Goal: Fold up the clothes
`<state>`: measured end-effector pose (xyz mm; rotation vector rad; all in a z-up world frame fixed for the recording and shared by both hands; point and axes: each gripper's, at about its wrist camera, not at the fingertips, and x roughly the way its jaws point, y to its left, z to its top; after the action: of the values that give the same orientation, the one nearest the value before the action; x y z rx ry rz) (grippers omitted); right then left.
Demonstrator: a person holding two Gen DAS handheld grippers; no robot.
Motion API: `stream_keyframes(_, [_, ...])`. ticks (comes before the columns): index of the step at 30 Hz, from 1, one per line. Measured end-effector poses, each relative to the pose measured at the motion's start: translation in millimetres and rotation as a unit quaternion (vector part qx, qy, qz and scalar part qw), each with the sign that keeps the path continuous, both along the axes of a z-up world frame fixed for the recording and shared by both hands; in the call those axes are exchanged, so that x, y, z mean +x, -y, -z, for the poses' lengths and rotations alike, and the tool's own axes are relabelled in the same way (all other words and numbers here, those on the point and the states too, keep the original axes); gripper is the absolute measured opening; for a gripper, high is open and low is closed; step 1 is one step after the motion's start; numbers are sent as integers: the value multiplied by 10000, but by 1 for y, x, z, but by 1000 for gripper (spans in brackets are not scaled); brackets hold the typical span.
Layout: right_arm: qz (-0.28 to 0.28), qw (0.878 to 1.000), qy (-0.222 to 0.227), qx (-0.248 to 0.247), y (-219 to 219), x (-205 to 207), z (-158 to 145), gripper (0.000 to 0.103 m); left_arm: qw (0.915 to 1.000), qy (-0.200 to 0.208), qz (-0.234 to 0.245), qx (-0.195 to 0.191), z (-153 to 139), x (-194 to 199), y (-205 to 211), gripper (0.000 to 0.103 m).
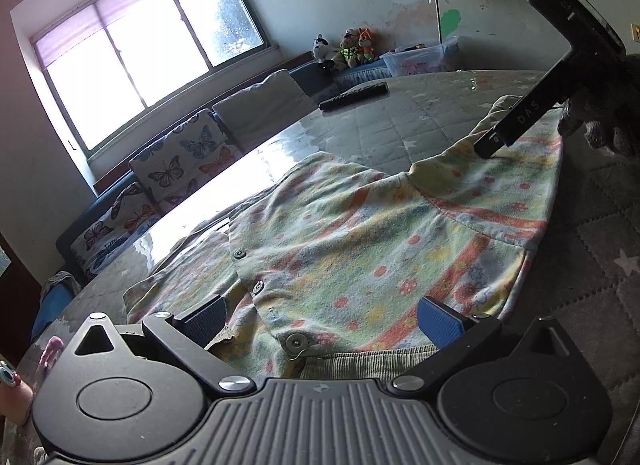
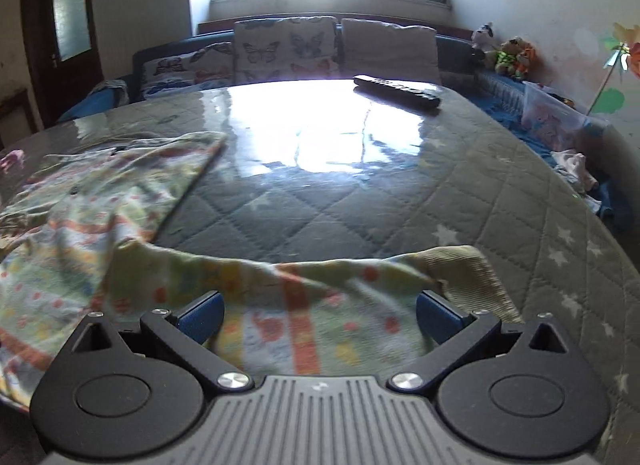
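Patterned garment (image 1: 360,233) on the table (image 2: 360,193), between both grippers' spread jaws.

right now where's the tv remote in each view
Left wrist view: the remote lies upper middle, on the far part of the quilted table cover, beyond the patterned garment.
Right wrist view: the remote lies upper right of centre, near the table's far edge, in front of the plain cushion.
Shared landmark: the butterfly cushion under the window.
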<state>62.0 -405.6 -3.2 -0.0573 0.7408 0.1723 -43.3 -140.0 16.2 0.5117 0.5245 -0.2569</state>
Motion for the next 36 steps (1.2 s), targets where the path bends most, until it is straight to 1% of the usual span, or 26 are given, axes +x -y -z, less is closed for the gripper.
stream_keyframes(3, [220, 9997, 59, 105, 13, -4, -2, 103, 10000, 13, -44, -16, -2, 2, -1, 103])
stream_keyframes(10, [612, 9980, 135, 89, 35, -23, -3, 103, 9999, 33, -84, -57, -4, 6, -1, 103])
stream_keyframes(16, [1086, 9937, 235, 133, 55, -31, -5, 103, 9999, 37, -93, -38, -3, 5, -1, 103])
stream_keyframes(18, [1270, 9914, 193, 248, 63, -31, -3, 100, 9999, 36, -106, -43, -3, 5, -2, 103])
stream_keyframes(19, [1325, 9907, 164, 278, 64, -30, -2, 97, 9999, 38, -108, -35, -3, 5, -1, 103])
stream_keyframes(20, [1366, 9901, 150, 281, 65, -30, -1, 95, 9999, 41, -111, -27, -3, 5, -1, 103])
stream_keyframes(23, [1391, 9899, 180, 181, 63, -32, -1, 86, 9999, 36, -125, -20, -3, 6, -1, 103])
stream_keyframes(25, [1407, 9897, 209, 146, 60, -33, -1, 74, 9999, 33, -133, -7, -2, 6, -1, 103])
stream_keyframes(27, [1452, 9890, 226, 137, 60, -33, -2, 67, 9999, 35, -139, -3, -2, 6, -1, 103])
stream_keyframes(29, [1476, 9886, 246, 175, 60, -34, -3, 56, 9999, 40, -145, -5, -2, 6, -1, 103])
stream_keyframes(30, [1499, 9881, 261, 222, 61, -36, -4, 45, 9999, 43, -148, -6, -2, 6, -1, 103])
stream_keyframes(32, [1540, 9873, 273, 296, 62, -37, -5, 32, 9999, 48, -155, -8, -2, 6, -1, 103])
stream_keyframes(33, [1547, 9869, 278, 371, 63, -38, -6, 18, 9999, 54, -162, -8, -2, 6, 0, 103])
stream_keyframes(34, [1544, 9865, 297, 452, 64, -39, -9, 14, 9998, 58, -171, -11, -3, 6, 0, 103])
stream_keyframes(36, [1507, 9866, 371, 501, 61, -42, -14, 12, 9998, 67, -189, -16, -3, 7, 0, 103])
